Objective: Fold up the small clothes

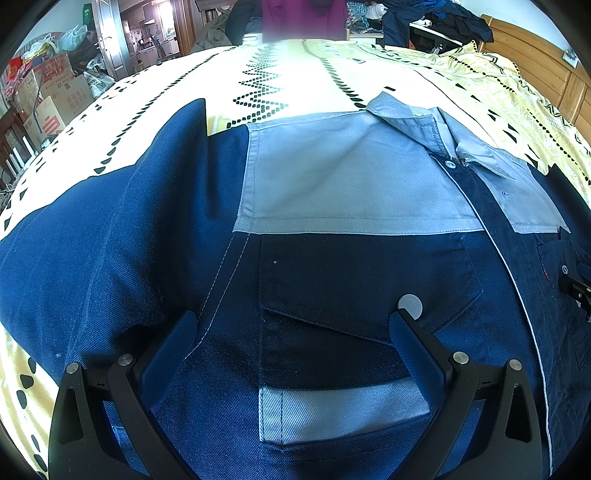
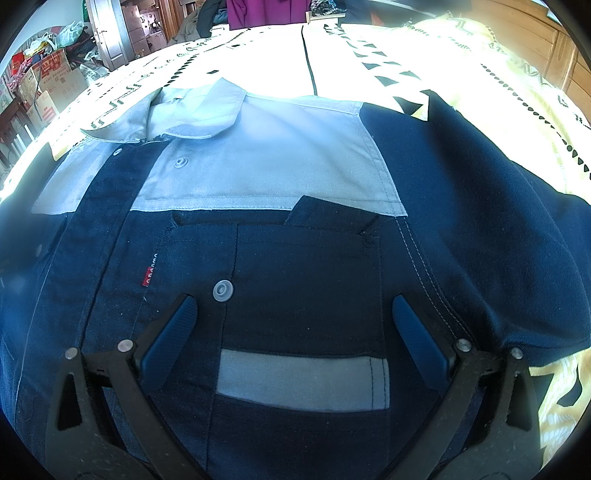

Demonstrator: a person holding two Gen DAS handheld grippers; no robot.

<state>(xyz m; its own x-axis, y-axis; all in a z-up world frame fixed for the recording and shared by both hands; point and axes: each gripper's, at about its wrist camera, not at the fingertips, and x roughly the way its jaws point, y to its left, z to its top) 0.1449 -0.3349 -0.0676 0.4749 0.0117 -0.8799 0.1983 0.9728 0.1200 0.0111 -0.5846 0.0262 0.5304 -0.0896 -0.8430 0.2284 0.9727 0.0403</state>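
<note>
A navy and grey work jacket (image 1: 351, 184) lies front-up and spread flat on the bed, collar (image 1: 410, 118) toward the far side. My left gripper (image 1: 295, 317) is open, low over the jacket's left chest pocket (image 1: 354, 280), fingers either side of the pocket flap. A grey snap button (image 1: 410, 305) shows by its right fingertip. In the right wrist view the same jacket (image 2: 266, 166) fills the frame. My right gripper (image 2: 295, 306) is open over the other chest pocket (image 2: 303, 280), beside a snap button (image 2: 223, 291) and a red label (image 2: 149, 275). Nothing is between either pair of fingers.
The bed has a yellow and white patterned cover (image 1: 280, 77). A wooden headboard (image 1: 535, 62) stands at the right. Cardboard boxes and bags (image 1: 51, 92) pile up at the left by a door. Dark clothes (image 1: 436, 18) are heaped beyond the bed's far edge.
</note>
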